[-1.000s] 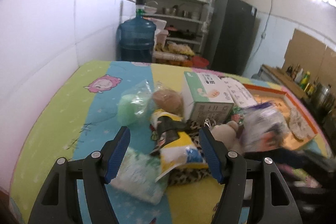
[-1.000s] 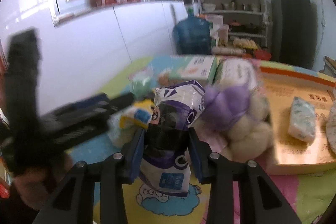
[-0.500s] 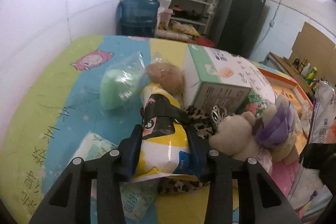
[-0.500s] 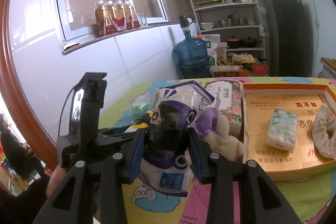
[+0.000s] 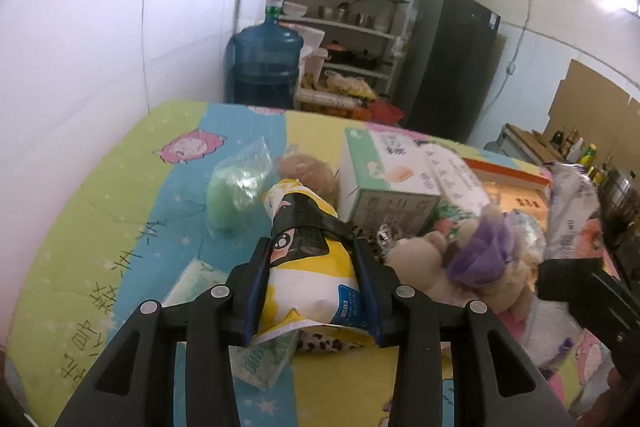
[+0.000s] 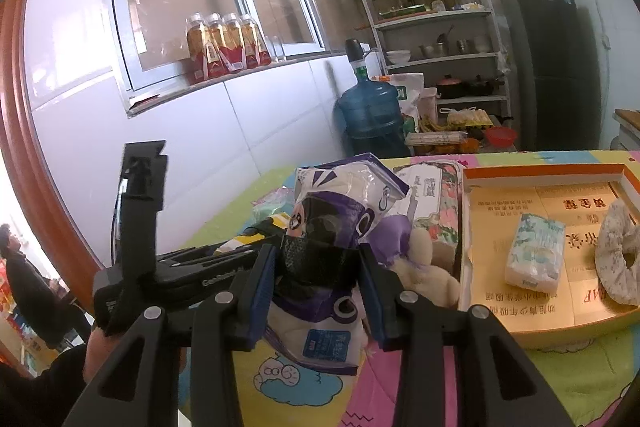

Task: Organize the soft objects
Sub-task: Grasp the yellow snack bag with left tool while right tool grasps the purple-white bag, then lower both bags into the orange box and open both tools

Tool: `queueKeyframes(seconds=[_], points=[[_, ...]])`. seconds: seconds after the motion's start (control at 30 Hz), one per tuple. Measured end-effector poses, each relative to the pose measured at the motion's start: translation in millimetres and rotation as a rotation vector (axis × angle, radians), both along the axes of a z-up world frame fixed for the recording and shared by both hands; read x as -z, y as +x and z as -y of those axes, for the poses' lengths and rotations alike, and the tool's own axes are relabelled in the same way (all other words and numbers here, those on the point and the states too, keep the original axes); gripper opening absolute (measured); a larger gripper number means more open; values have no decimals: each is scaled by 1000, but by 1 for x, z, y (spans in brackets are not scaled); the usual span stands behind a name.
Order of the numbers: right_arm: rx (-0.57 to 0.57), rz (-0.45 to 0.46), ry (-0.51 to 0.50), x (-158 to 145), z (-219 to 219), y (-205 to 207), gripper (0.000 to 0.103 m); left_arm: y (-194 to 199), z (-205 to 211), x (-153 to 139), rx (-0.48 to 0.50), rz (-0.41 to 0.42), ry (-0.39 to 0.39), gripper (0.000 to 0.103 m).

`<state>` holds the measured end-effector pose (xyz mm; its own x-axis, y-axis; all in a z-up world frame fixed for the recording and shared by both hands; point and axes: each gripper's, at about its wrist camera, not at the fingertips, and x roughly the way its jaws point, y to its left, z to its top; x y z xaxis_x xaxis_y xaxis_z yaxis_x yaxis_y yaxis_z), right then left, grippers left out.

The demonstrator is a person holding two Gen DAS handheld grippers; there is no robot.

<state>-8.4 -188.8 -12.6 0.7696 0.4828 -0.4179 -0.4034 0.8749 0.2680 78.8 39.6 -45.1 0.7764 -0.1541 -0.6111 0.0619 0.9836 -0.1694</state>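
— Where the yellow packet (image 5: pixel 308 267) sits on the table (image 5: pixel 120 203), what has it?
— The left hand-held gripper (image 5: pixel 310 259), pinching it from both sides, over a leopard-print cloth (image 5: pixel 320 341).
— And the purple packet (image 6: pixel 320 251)?
— Clamped in the right hand-held gripper (image 6: pixel 320 267), seemingly lifted, though the view is cramped. A plush toy (image 6: pixel 424 275) lies just beside, then the orange tray (image 6: pixel 500 323) holding a tissue pack (image 6: pixel 534 251).

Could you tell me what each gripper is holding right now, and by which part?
Left gripper: yellow packet, mid-body. Right gripper: purple packet, across its dark middle.
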Motion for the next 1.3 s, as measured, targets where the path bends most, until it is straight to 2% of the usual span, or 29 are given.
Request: queueKeyframes(seconds=[0.3,0.57,1.0,1.3], points=[[38,41,18,-14,19,-4,40,-29,18,-39,55,99,-7,41],[124,66,32,-26,55,-6,40,-26,63,-59,183,146,-24,41],[327,73,47,-28,147,-8,40,-19,167,-60,386,168,-53,41],[447,33,39,-16,219,-6,40,-12,235,-43,483,130,-45,41]])
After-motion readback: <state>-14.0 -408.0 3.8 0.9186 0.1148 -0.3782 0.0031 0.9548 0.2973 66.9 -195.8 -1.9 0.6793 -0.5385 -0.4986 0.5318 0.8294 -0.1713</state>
